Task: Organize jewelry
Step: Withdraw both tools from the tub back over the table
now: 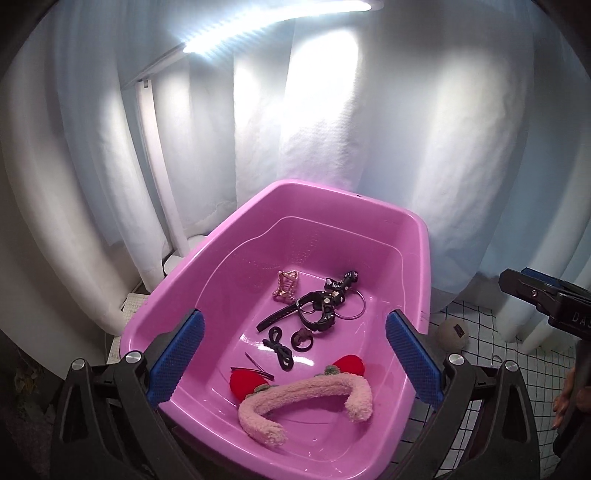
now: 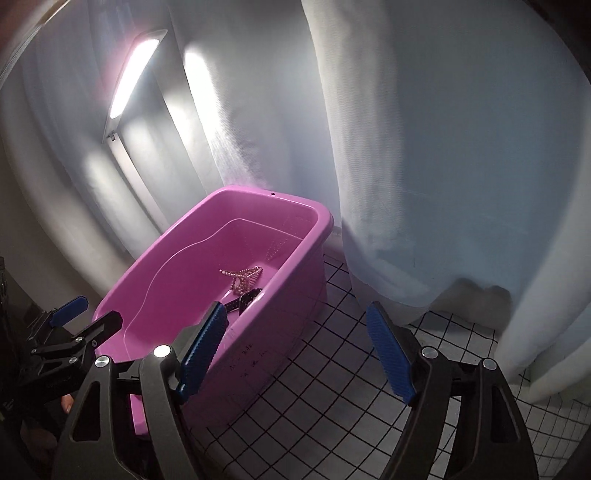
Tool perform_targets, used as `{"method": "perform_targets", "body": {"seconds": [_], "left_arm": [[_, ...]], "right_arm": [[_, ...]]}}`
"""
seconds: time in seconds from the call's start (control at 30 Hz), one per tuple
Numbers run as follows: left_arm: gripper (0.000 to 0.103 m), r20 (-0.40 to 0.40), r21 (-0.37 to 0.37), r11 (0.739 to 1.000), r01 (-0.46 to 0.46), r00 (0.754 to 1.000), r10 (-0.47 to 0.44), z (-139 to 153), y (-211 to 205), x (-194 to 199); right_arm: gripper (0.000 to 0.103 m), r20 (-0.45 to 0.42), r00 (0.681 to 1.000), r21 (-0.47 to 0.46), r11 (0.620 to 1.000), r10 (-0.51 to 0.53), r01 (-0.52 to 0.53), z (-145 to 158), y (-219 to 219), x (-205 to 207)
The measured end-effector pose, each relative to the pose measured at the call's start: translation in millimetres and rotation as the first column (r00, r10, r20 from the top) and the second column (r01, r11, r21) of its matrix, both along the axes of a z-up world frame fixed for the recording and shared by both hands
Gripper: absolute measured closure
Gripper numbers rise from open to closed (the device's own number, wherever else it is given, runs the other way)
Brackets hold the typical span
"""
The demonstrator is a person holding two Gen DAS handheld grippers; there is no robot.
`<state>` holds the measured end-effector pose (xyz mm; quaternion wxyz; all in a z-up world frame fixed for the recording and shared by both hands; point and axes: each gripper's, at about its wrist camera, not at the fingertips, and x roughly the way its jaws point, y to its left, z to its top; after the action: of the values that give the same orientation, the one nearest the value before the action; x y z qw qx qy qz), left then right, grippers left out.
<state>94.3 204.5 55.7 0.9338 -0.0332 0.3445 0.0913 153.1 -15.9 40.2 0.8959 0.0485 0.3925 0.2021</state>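
A pink plastic tub [image 1: 413, 229] holds the jewelry: a fluffy pink headband with red ears [image 1: 295, 395], a pearl hair claw [image 1: 285, 286], a black strap with metal rings [image 1: 317, 310], black hair ties [image 1: 279, 347] and dark hairpins [image 1: 255, 369]. My left gripper [image 1: 291, 360] is open and empty, hovering over the tub's near end. My right gripper [image 2: 295, 354] is open and empty beside the tub [image 2: 295, 206], above the checked cloth. The pearl claw [image 2: 243, 277] shows in the right wrist view too.
White curtains [image 1: 369, 129] hang close behind the tub. A lit lamp [image 1: 258, 26] on a white post stands at back left. A small round beige object [image 1: 452, 332] lies on the black-grid cloth [image 2: 332, 387] right of the tub.
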Motion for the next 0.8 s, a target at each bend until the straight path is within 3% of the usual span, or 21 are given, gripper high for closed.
{"method": "perform_targets", "body": {"seconds": [0.23, 0.47, 0.57, 0.8], "left_arm": [[0.006, 0.055, -0.002, 0.975, 0.224, 0.973, -0.223, 6.0, -66.5, -4.7], [0.006, -0.001, -0.026, 0.92, 0.391, 0.92, -0.392, -20.5, -146.3, -3.4], [0.006, -0.057, -0.037, 0.908, 0.417, 0.906, -0.418, -42.3, -175.6, 5.1], [0.006, -0.179, -0.03, 0.93, 0.366, 0.913, -0.365, -100.6, -214.7, 33.2]], "right_arm": [[0.028, -0.047, 0.975, -0.007, 0.976, -0.218, 0.218, -28.1, -85.8, -51.9], [0.028, -0.092, 0.931, -0.038, 0.935, -0.354, 0.351, -64.6, -149.4, -96.4], [0.028, -0.095, 0.924, -0.063, 0.929, -0.37, 0.366, -80.1, -165.0, -102.7], [0.028, -0.136, 0.925, -0.032, 0.934, -0.356, 0.355, -126.7, -191.4, -104.2]]}}
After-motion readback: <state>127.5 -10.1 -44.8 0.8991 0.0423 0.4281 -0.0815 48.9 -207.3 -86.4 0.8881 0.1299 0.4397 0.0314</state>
